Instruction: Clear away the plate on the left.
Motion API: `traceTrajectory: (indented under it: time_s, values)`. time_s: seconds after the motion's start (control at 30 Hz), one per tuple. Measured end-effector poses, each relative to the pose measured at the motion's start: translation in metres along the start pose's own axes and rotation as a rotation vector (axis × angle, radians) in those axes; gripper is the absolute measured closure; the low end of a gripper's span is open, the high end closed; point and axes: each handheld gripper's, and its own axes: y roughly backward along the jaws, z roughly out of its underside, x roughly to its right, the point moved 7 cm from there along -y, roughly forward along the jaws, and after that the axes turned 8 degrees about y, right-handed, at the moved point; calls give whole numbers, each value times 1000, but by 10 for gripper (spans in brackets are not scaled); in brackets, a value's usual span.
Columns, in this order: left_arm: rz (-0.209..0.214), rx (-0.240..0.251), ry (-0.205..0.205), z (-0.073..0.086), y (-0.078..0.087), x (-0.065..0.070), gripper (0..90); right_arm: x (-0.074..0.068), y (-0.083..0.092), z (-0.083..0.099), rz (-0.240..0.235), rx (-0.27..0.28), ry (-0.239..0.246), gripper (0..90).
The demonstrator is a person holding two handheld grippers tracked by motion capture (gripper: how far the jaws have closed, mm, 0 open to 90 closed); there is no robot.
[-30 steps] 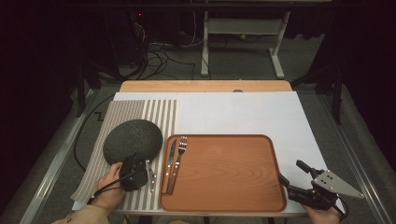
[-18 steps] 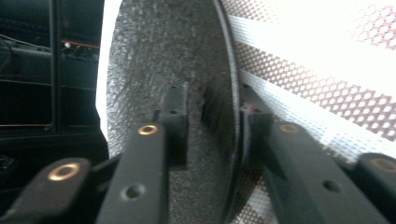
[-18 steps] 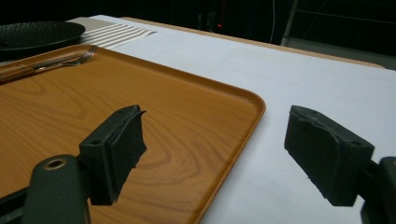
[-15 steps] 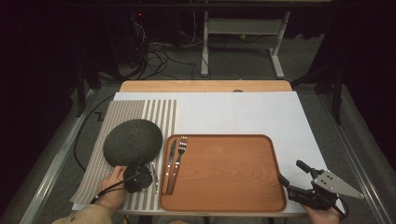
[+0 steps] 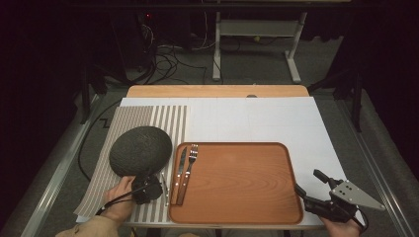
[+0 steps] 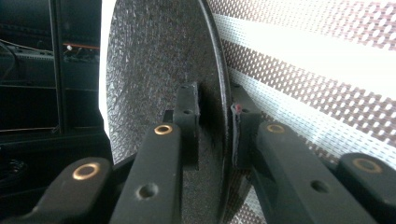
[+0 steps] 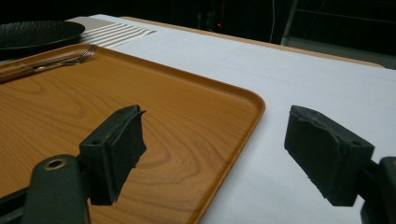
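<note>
The plate (image 5: 140, 150) is dark and round, and it lies on the striped mat (image 5: 129, 117), just left of the tray (image 5: 237, 219). Its near edge is now between the jaws of my left gripper (image 5: 146, 187). These jaws have just been closing, and now they squeeze the rim of the plate (image 6: 159, 70), one pad above it and one below. A second ago the jaws stood wide beside the plate and nothing was in them. So I think the grab is done, and the plate is ready to be lifted. I guess it goes onto the tray, which has lots of bare room. A knife (image 5: 181, 161) and a fork (image 5: 190, 158) lie side by side at the tray's left end, close to the plate, so I must take care not to bump them. My grip is only on the edge, so the plate could tip or slip when I lift it. My right gripper (image 5: 311, 188) waits at the tray's right corner. Its jaws are wide apart and hold nothing, with one pad over the tray (image 7: 140, 140) and one over the white table cover (image 7: 299, 74).
</note>
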Motion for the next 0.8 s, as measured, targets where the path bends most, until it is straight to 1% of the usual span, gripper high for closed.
traceTrajectory:
  time_s: [0.1,0.43,0.57,0.63,0.7,0.8]
  values:
    - [-8,1,-15,0,0,1,758,0,0,0,0,1,2,207]
    - [-13,-7,-25,-1,1,1,807,0,0,0,2,-3,0,209]
    - [-27,-8,-35,-2,2,0,811,0,0,0,2,-3,-3,209]
    - [-34,-3,-35,-2,3,-2,813,0,0,0,4,1,1,209]
    - [-41,0,-27,-3,5,-4,815,1,1,0,7,5,2,208]
    - [-49,5,-24,-4,7,-8,816,0,1,0,6,2,3,209]
